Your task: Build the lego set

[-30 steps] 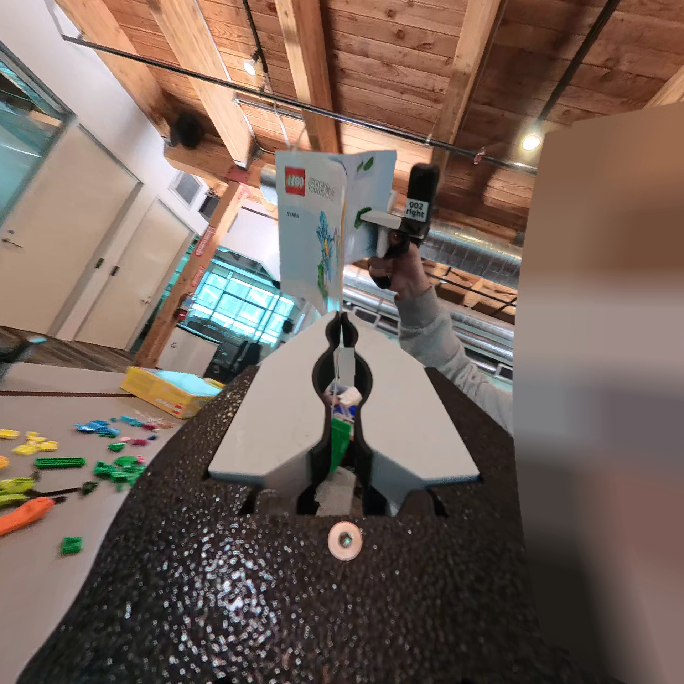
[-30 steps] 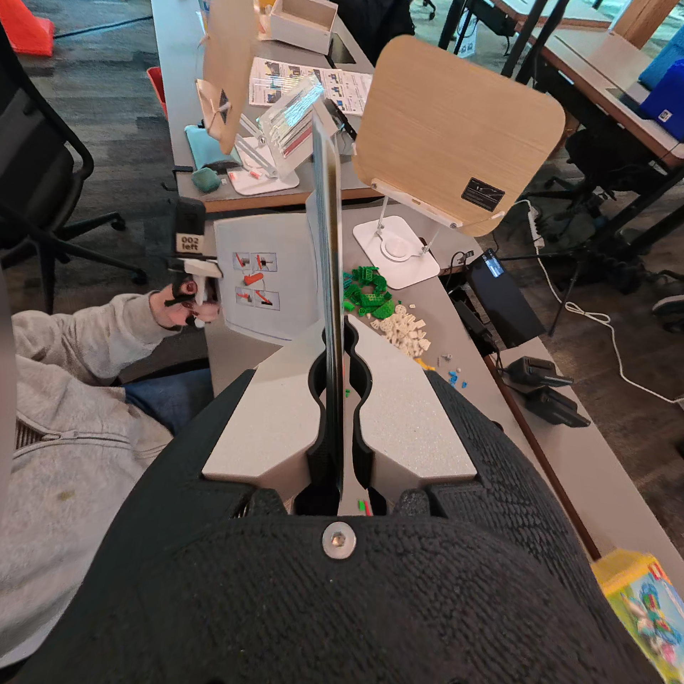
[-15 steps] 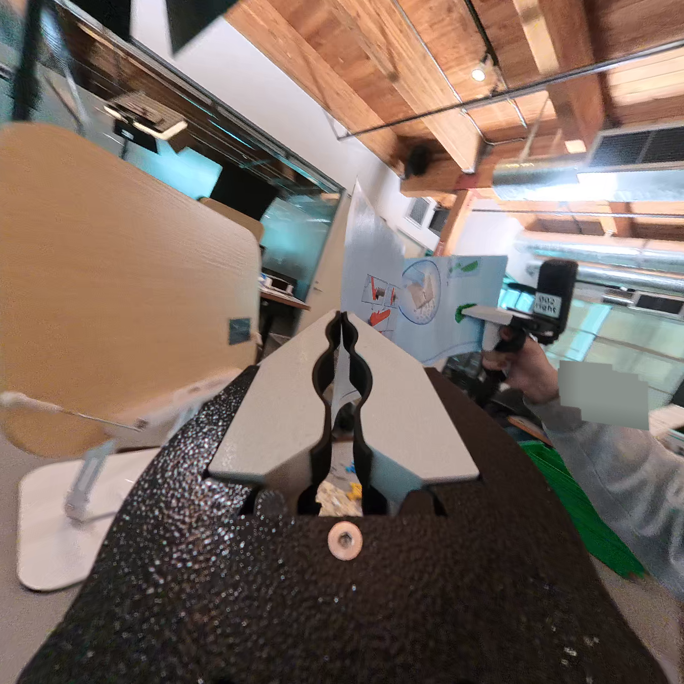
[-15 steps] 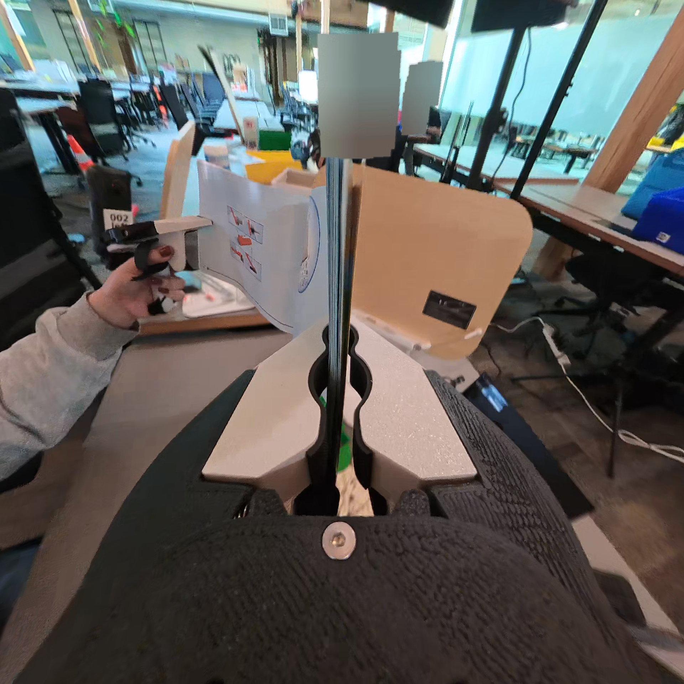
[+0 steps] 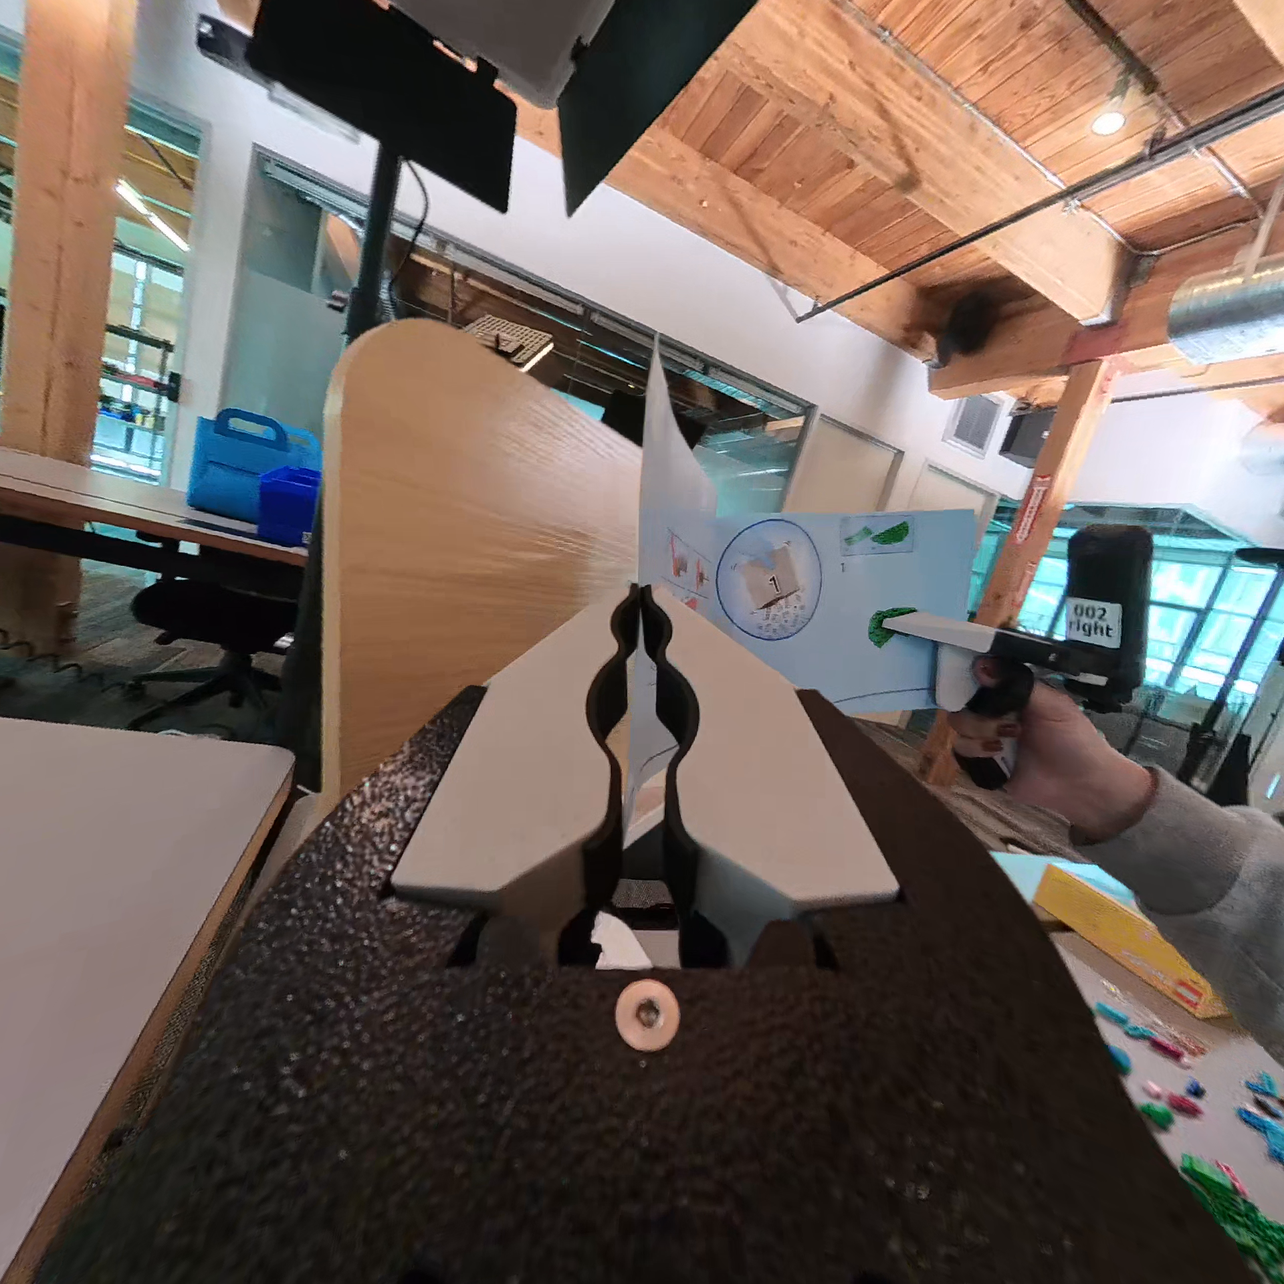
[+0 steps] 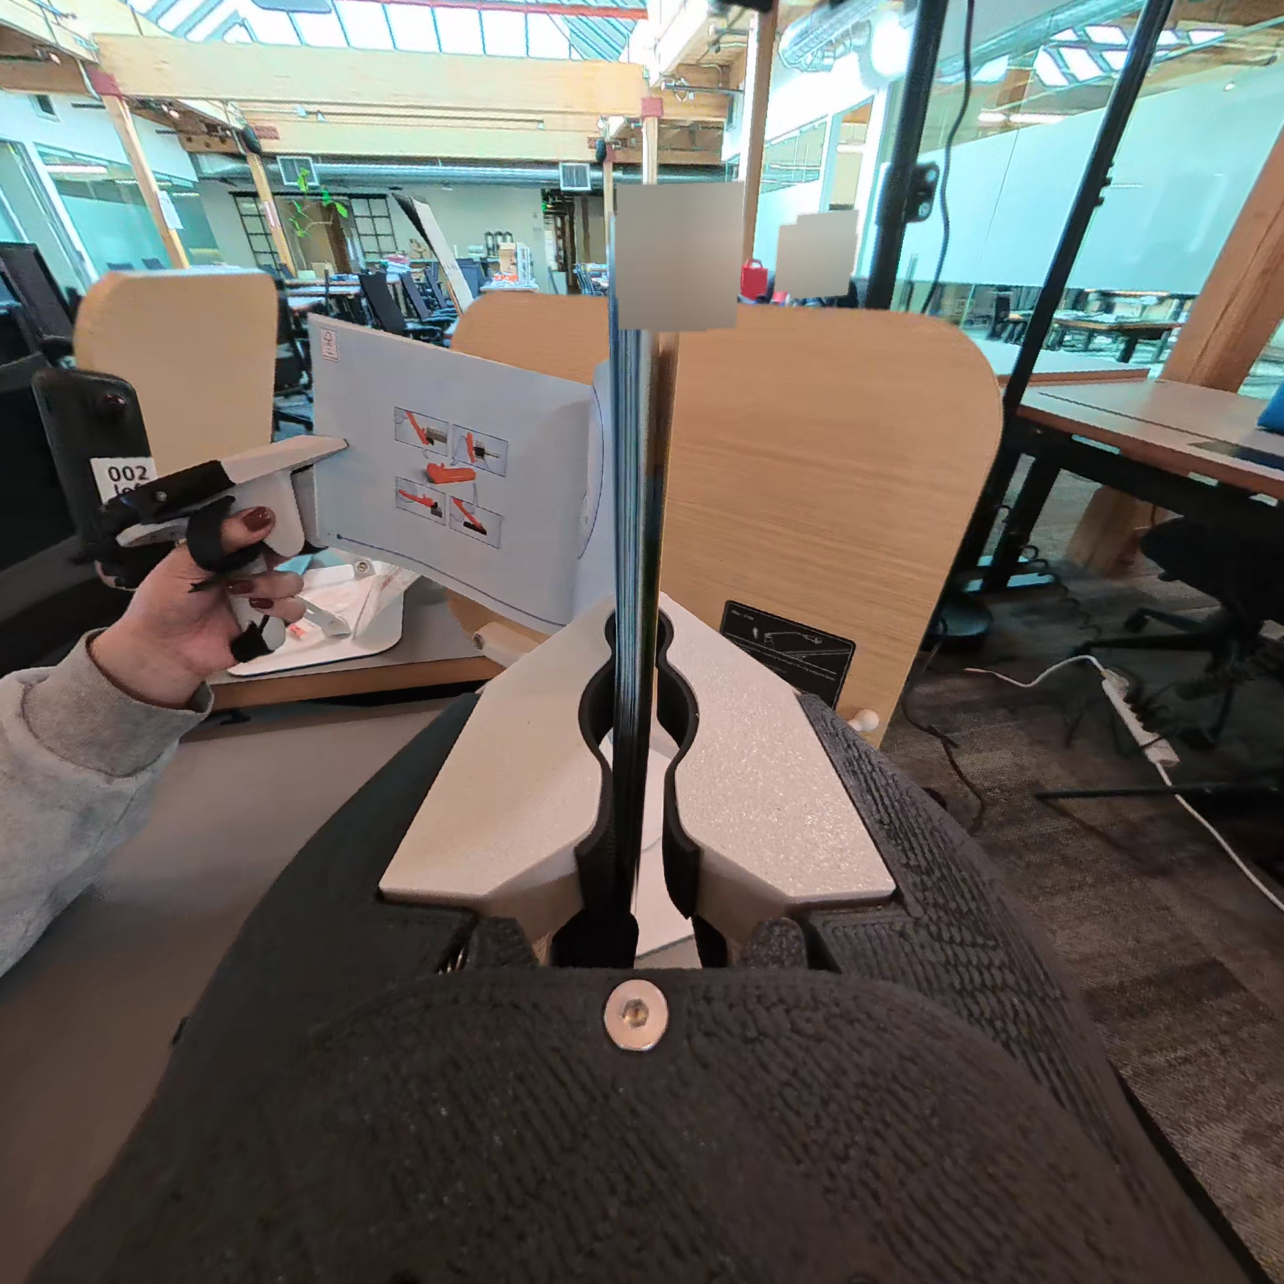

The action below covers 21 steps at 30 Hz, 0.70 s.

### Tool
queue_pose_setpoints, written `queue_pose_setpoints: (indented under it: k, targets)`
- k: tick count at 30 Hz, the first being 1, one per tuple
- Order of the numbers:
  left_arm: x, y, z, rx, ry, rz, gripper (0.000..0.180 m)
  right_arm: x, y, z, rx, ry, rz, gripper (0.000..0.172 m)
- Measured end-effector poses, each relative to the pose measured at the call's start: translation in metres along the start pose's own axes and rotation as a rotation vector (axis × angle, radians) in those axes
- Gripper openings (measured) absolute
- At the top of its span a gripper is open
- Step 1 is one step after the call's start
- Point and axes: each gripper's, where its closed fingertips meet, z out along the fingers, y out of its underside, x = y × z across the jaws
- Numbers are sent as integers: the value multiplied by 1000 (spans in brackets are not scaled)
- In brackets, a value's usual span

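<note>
Booklet is held open in the air between both grippers. Left gripper jaws pinch a single page at its outer edge; right gripper jaws pinch the remaining page stack, seen edge-on and running upright through the jaws. Spine lies between them, roughly vertical. Wooden stand sits just behind the booklet; loose bricks and a yellow box lie on the worktop.

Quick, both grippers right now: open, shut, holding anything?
Left gripper: shut on one edge of the open instruction booklet.
Right gripper: shut on the booklet's other edge, a stack of pages seen edge-on.
</note>
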Motion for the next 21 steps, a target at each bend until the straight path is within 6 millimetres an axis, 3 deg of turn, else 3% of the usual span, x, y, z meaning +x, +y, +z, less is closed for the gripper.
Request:
queue_pose_setpoints:
  k: [12,21]
  targets:
    - [-46,17,-5,94,-49,-112,0,29,39,35,11,-17,58,0]
    - [-56,23,-4,68,-101,-100,0,38,51,55,-6,-28,47,0]
